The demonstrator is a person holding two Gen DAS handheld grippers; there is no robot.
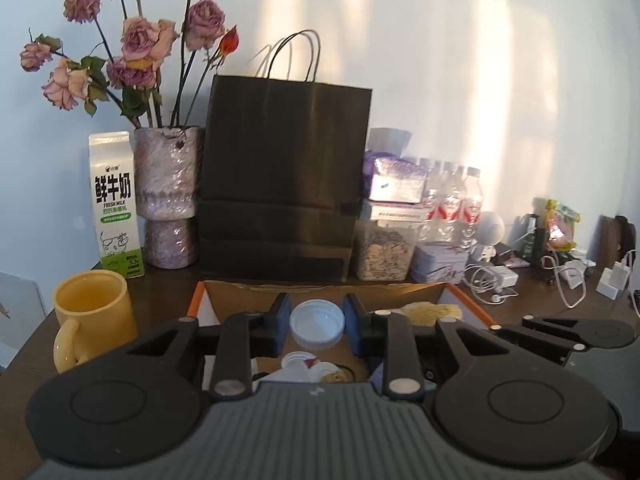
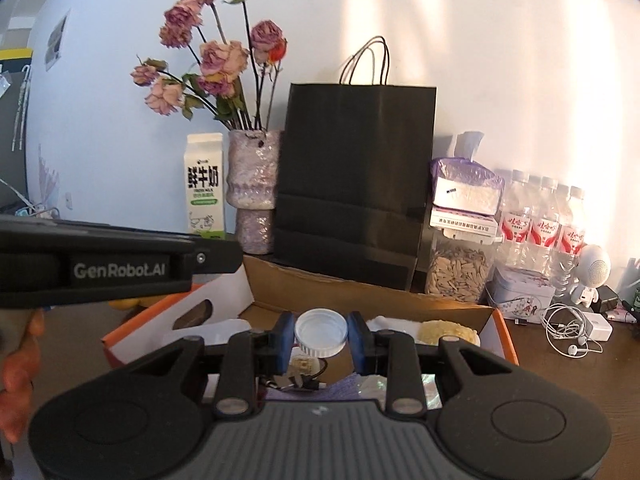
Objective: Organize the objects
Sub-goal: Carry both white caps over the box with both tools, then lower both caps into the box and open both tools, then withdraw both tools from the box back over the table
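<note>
The left gripper (image 1: pixel 317 320) has its blue-padded black fingers closed to a narrow gap around a round white plastic cap (image 1: pixel 317 325), ribbed on its outer wall and hollow side up. The pads sit against its sides, so it looks gripped. It hangs over an open brown cardboard box with orange edging (image 1: pixel 320 289), above a jumble of small white items too indistinct to name.

The right gripper (image 2: pixel 321 332) shows much the same: jaws drawn in on a second white ribbed cap (image 2: pixel 321 330), also hollow side up, over the same box (a pale yellow fibrous lump lies at the box's right end). The left gripper's black body crosses this view's left side, stamped "GenRobot.AI".

Behind the box on the dark wooden table (image 1: pixel 528 308) stand:
- a matte black paper bag with cord handles (image 1: pixel 284 168)
- a white and green milk carton (image 1: pixel 114 204) printed "FRESH MILK" below large Chinese characters
- a glittery lilac vase (image 1: pixel 168 196) of dried pink roses
- a glossy yellow ceramic mug (image 1: pixel 92 312)
- a clear jar of pale seeds (image 2: pixel 456 272)
- red-labelled clear water bottles (image 2: pixel 540 220)
</note>
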